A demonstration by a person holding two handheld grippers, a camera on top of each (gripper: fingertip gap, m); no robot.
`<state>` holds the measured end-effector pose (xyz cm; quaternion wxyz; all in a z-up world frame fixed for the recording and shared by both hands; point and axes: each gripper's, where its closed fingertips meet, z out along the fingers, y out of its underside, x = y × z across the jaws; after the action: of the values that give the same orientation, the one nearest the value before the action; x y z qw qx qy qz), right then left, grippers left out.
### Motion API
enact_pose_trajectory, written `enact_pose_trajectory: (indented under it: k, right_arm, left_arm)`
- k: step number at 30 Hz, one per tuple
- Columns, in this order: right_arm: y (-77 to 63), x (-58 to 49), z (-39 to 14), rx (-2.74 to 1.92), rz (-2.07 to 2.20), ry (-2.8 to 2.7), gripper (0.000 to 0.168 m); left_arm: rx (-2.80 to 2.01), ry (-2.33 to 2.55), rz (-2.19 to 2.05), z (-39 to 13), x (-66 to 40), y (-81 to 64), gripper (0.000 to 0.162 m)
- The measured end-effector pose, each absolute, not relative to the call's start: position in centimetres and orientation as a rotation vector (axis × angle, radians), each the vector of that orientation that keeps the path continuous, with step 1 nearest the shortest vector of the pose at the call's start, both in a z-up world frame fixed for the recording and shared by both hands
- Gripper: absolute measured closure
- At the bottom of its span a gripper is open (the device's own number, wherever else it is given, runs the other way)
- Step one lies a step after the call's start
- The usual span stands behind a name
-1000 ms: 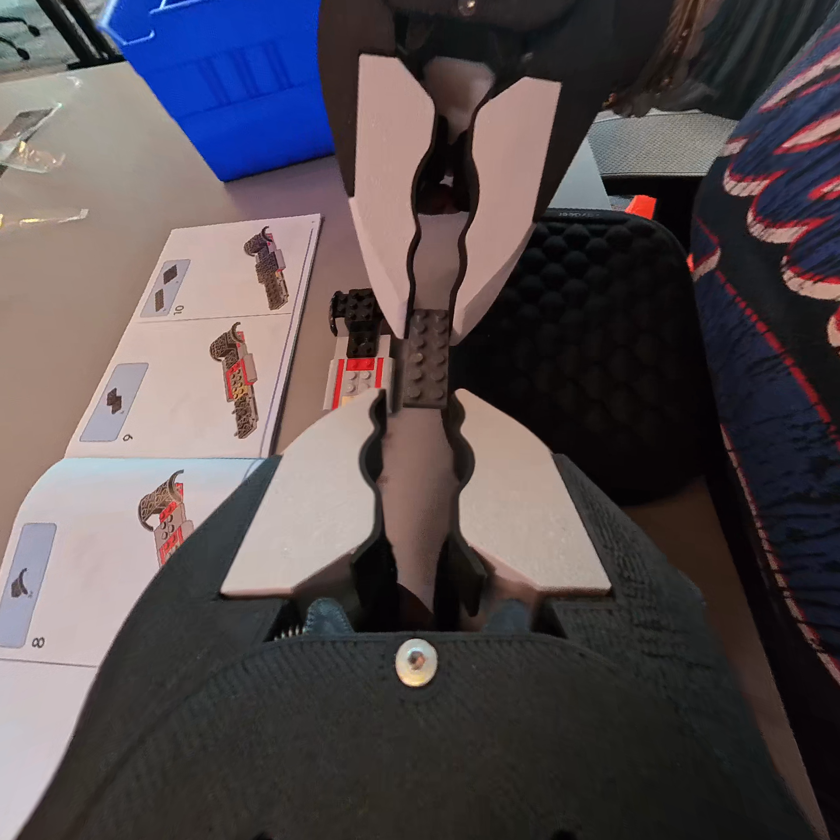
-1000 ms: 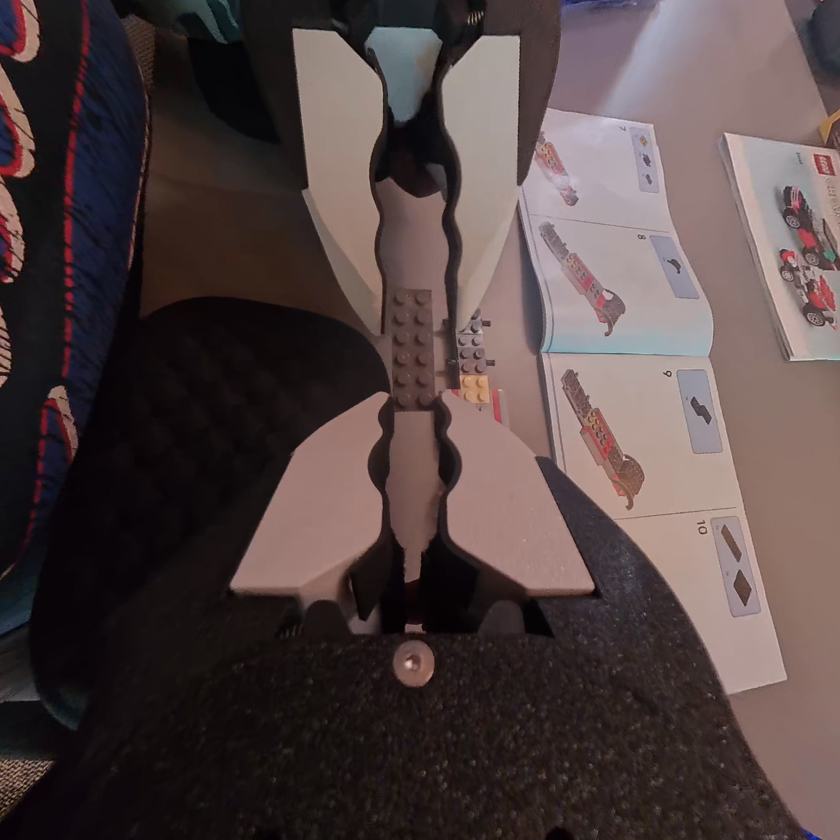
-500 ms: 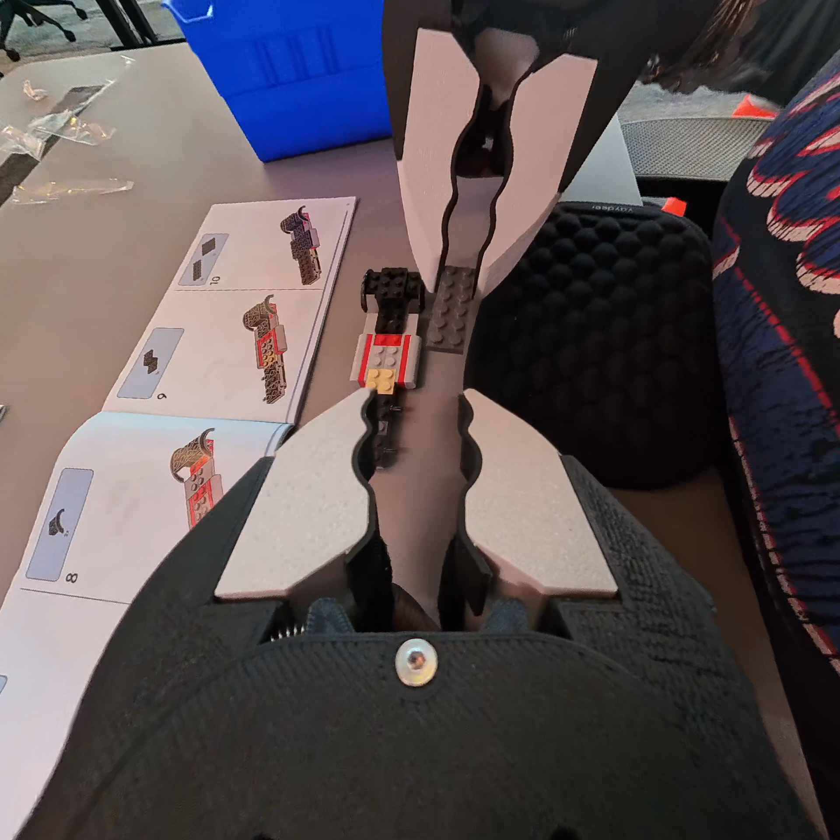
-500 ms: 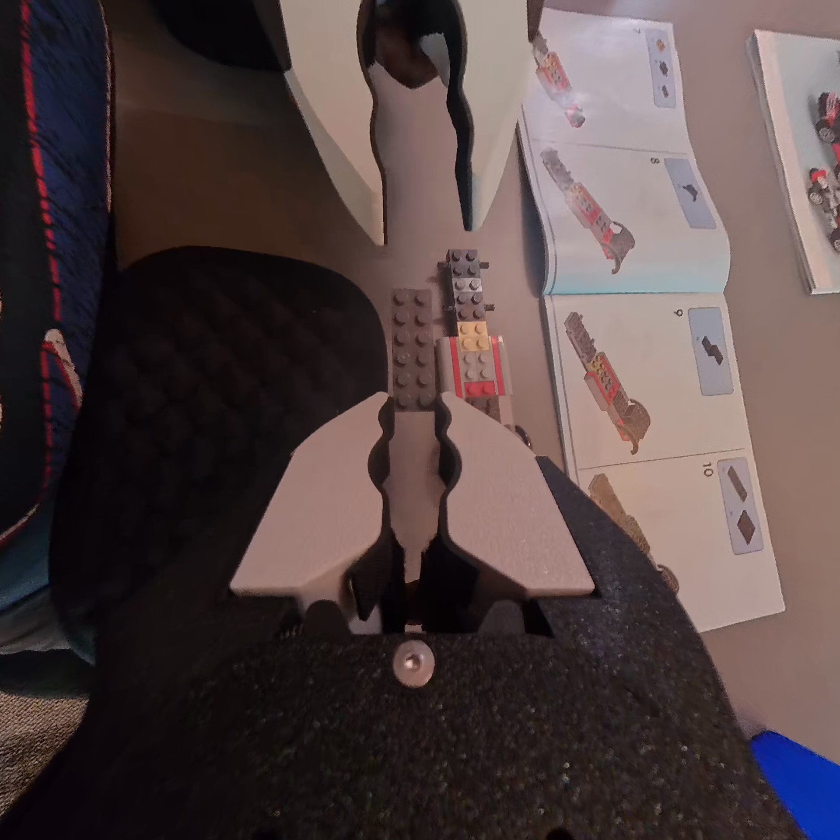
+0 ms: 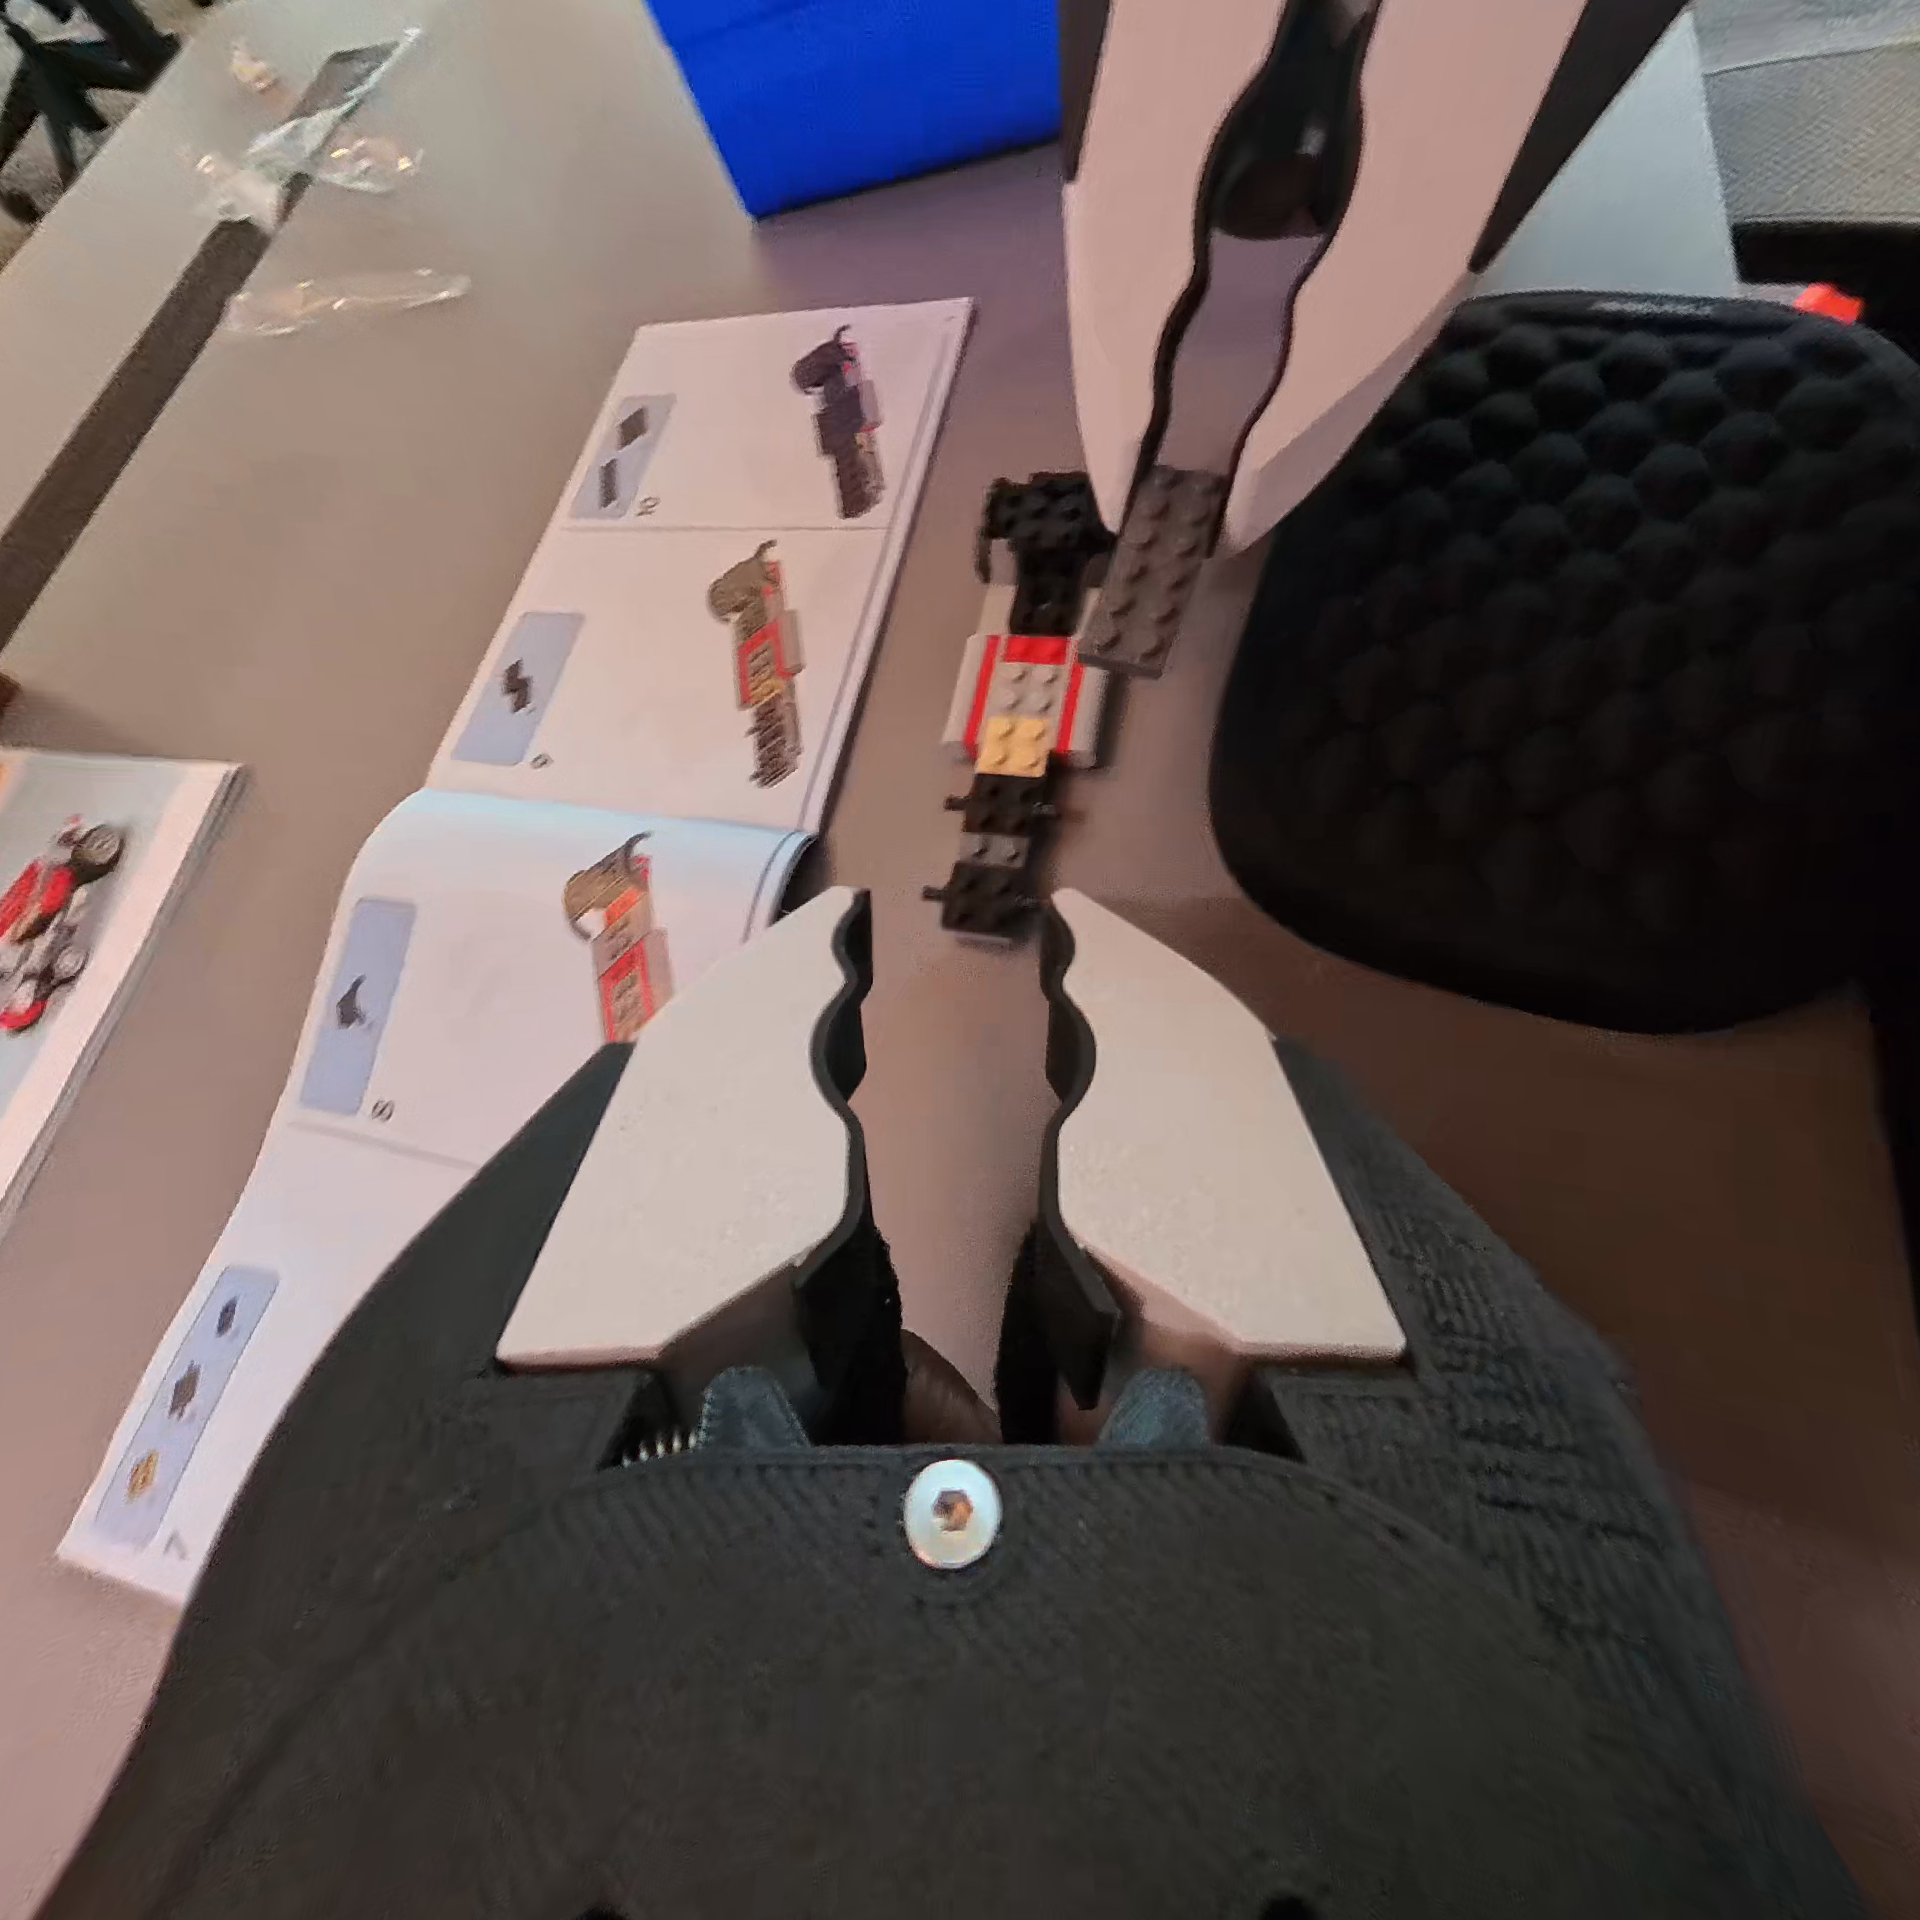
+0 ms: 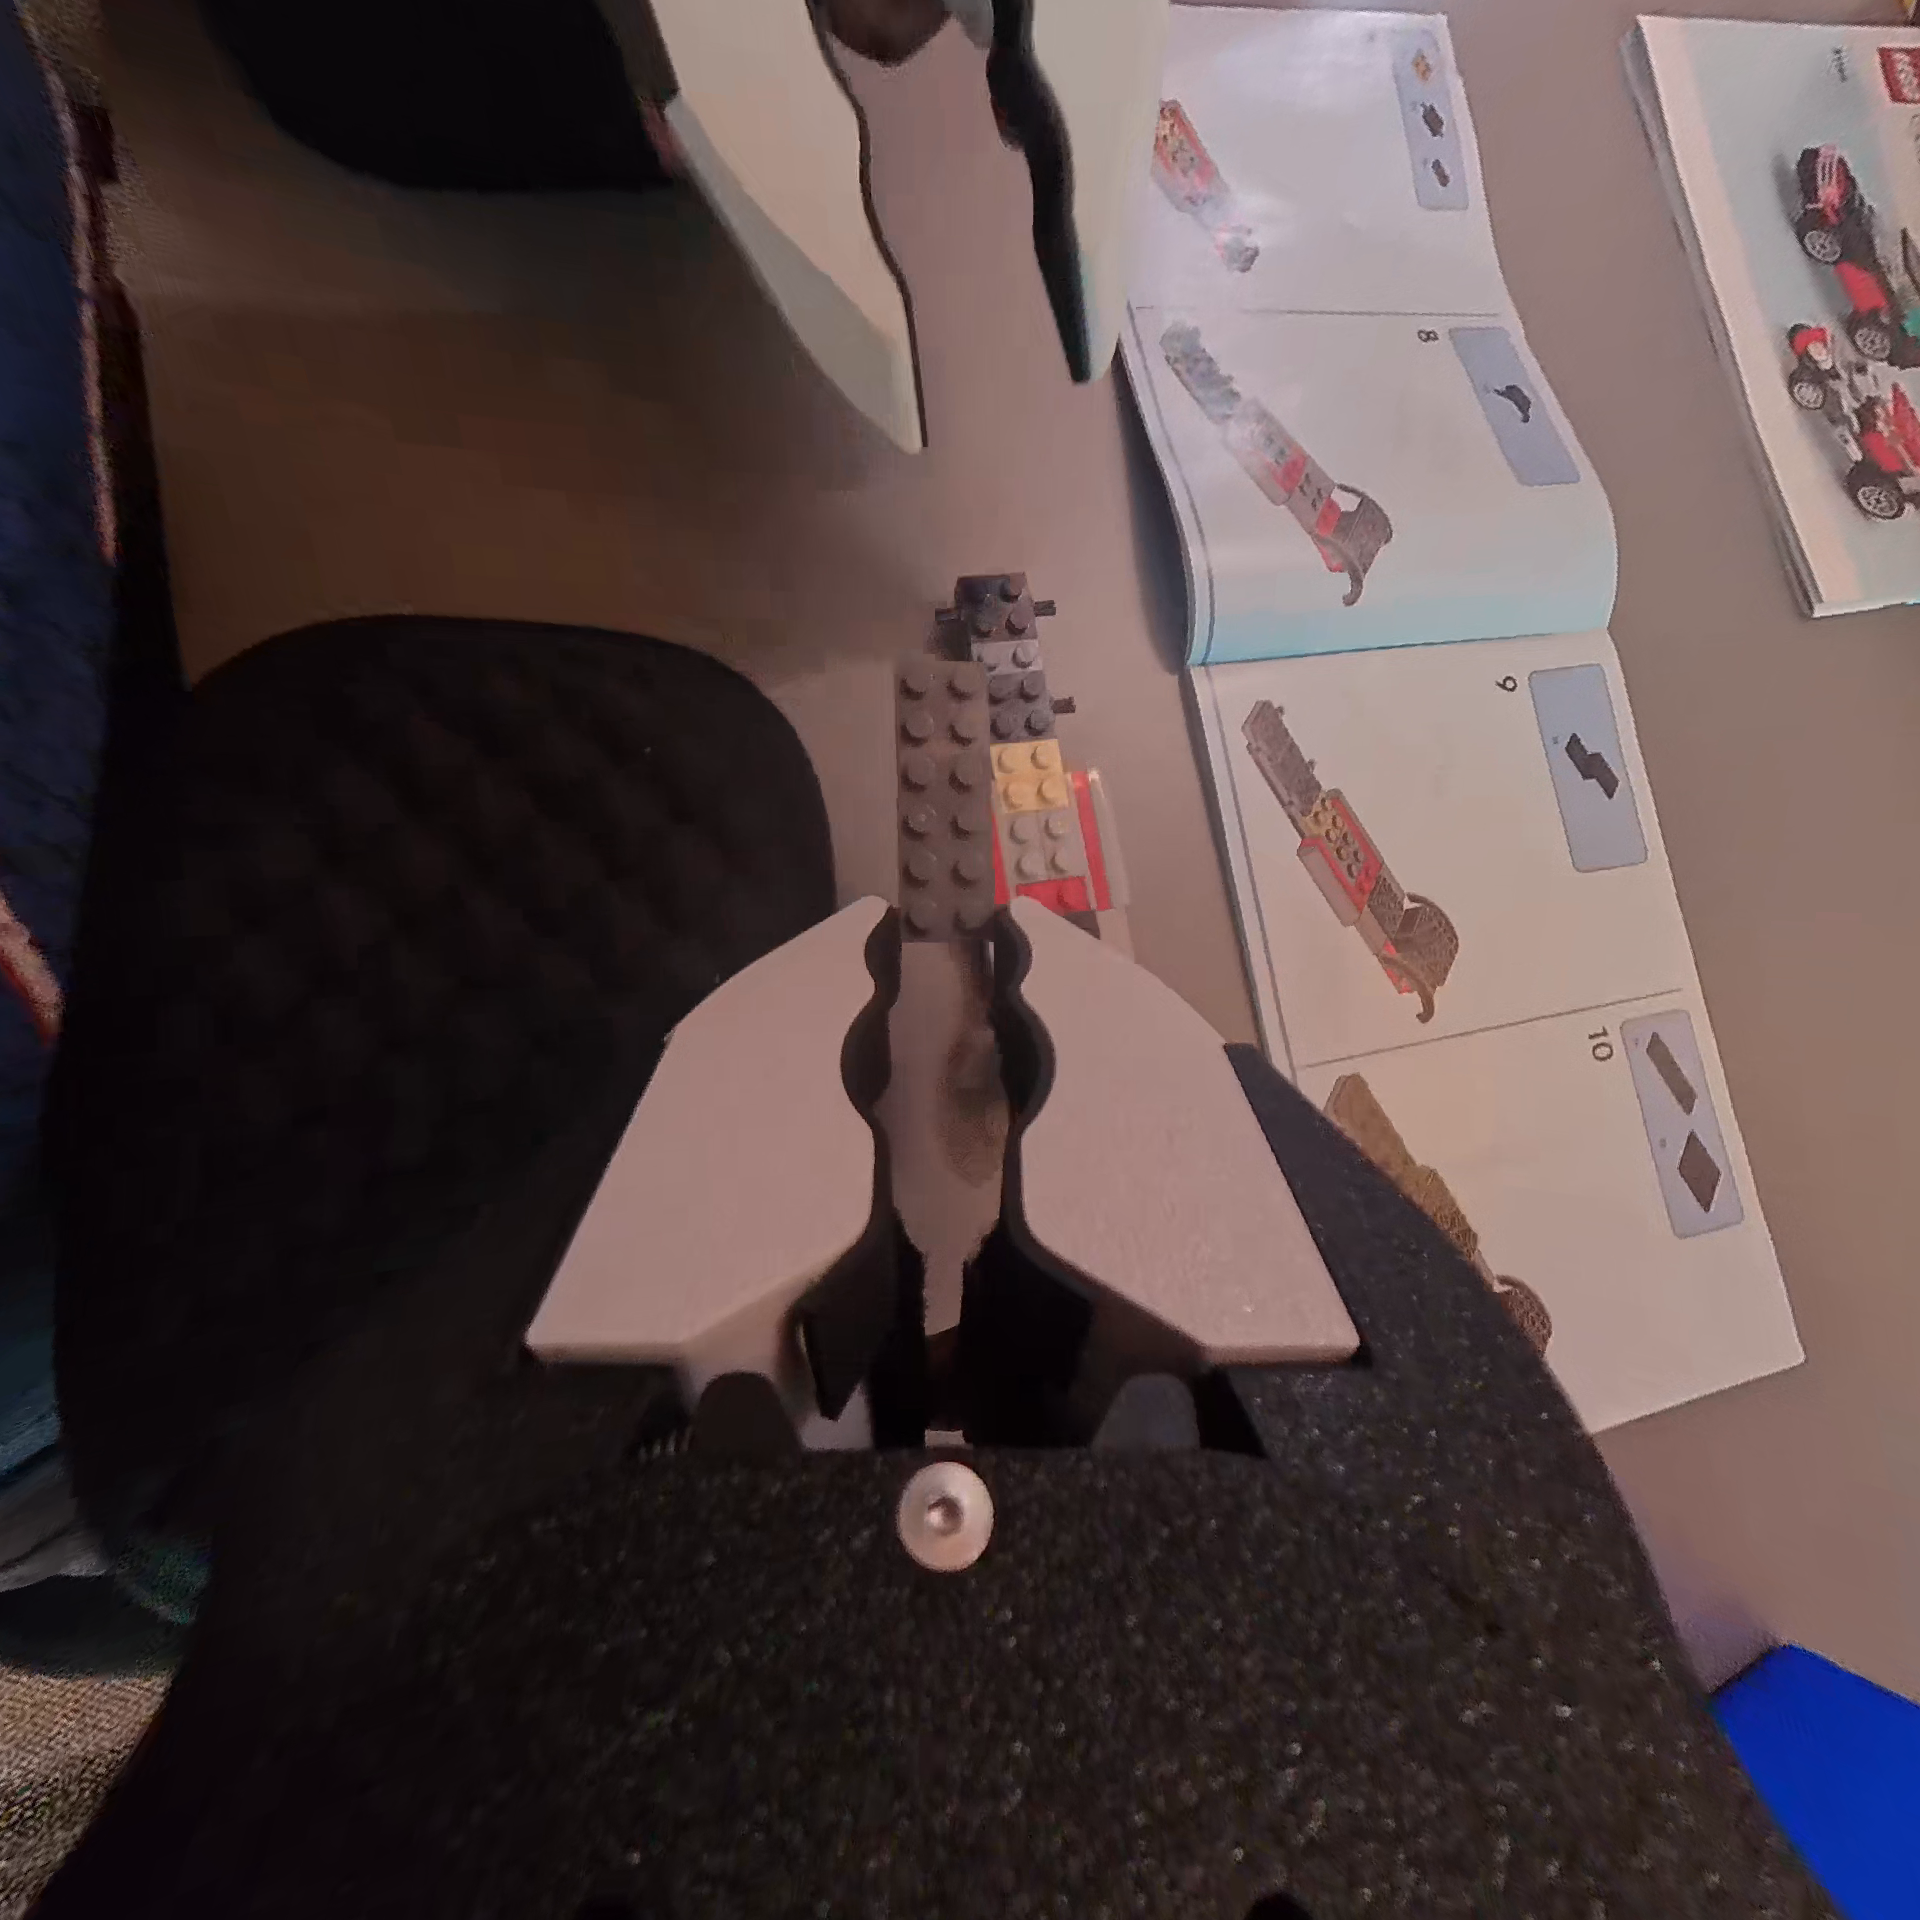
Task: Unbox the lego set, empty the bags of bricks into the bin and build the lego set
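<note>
My right gripper (image 6: 948, 920) is shut on one end of a dark grey studded plate (image 6: 943, 800) and holds it just above the table, alongside the part-built lego model (image 6: 1039, 800). The model is a long strip of black, grey, tan and red bricks lying on the table. In the left wrist view the right gripper (image 5: 1184, 509) comes in from the top with the plate (image 5: 1143, 592) next to the model (image 5: 1023, 696). My left gripper (image 5: 956, 914) is open and empty, short of the model's near end. It also shows at the top of the right wrist view (image 6: 997, 405).
An open instruction booklet (image 5: 707, 582) lies left of the model, with a second booklet (image 5: 83, 914) farther left. A blue bin (image 5: 862, 94) stands at the back. Empty clear bags (image 5: 312, 166) lie at the far left. A black quilted cushion (image 5: 1558, 644) sits right of the model. The left gripper's tips are roughly 9 cm from the right gripper's.
My left gripper has let go of the grey plate, opened and drawn back from it. My right gripper keeps hold of the plate beside the model.
</note>
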<state>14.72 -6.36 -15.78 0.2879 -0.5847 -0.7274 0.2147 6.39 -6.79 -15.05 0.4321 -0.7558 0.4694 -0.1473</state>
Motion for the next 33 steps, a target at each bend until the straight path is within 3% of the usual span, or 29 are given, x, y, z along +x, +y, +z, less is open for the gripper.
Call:
enact_pose_trajectory:
  k: [24, 33]
  right_arm:
    - [-4.4, 12.0, -17.6, -1.593, 0.505, -2.093, 0.151]
    - [-4.7, 11.0, -18.1, -1.597, 0.477, -2.214, 0.151]
  left_arm:
    - [-2.001, 1.25, -0.499, -19.1, 6.7, -6.0, 0.125]
    - [-1.979, 1.286, -0.517, -19.1, 7.1, -6.4, 0.143]
